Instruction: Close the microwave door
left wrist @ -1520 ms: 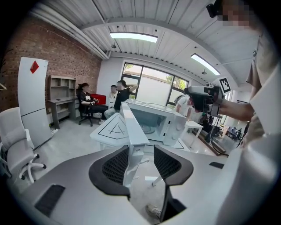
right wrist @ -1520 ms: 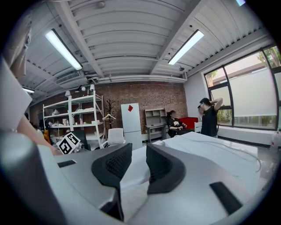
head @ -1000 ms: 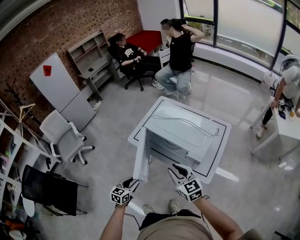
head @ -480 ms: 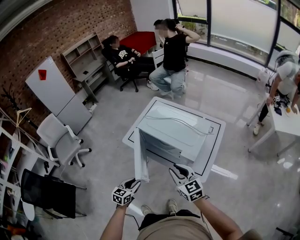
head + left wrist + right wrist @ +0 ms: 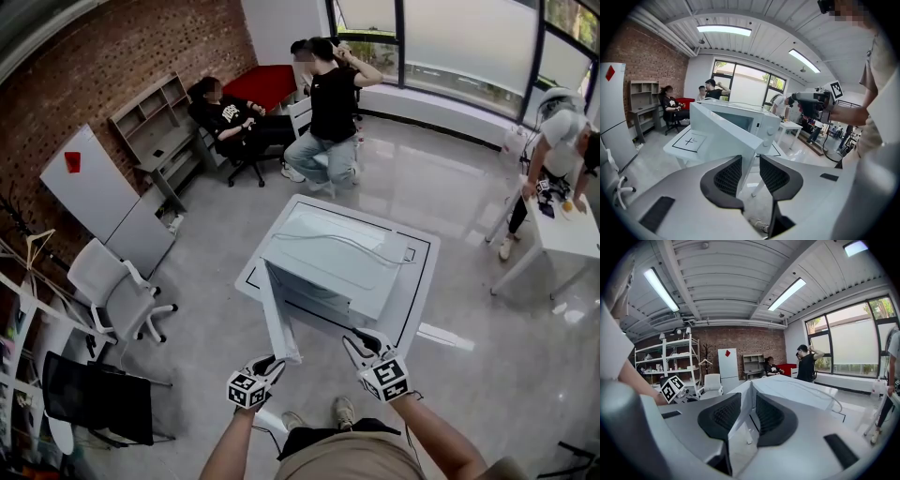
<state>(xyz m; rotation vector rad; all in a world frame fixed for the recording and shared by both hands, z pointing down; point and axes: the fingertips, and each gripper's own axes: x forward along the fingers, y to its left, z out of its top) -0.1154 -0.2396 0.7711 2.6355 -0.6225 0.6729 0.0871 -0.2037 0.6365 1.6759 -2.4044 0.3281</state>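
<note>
The microwave (image 5: 342, 253) door (image 5: 278, 319) stands open toward the person, its upright free edge just ahead of the left gripper (image 5: 270, 364), the nearer one. Its jaws have just been closing, with that edge between them but not pressed; the right gripper (image 5: 364, 339) gapes empty

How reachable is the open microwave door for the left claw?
Probably yes: the left claw hangs by the door, whose free edge shows between its open jaws, just now closing; nothing blocks it.

Left gripper (image 5: 273, 360), right gripper (image 5: 362, 340): grey curved jaws, black mesh pads (image 5: 728, 175), white cube (image 5: 246, 391) with black square markers behind each. Tan shirt (image 5: 349, 459), short sleeves.
</note>
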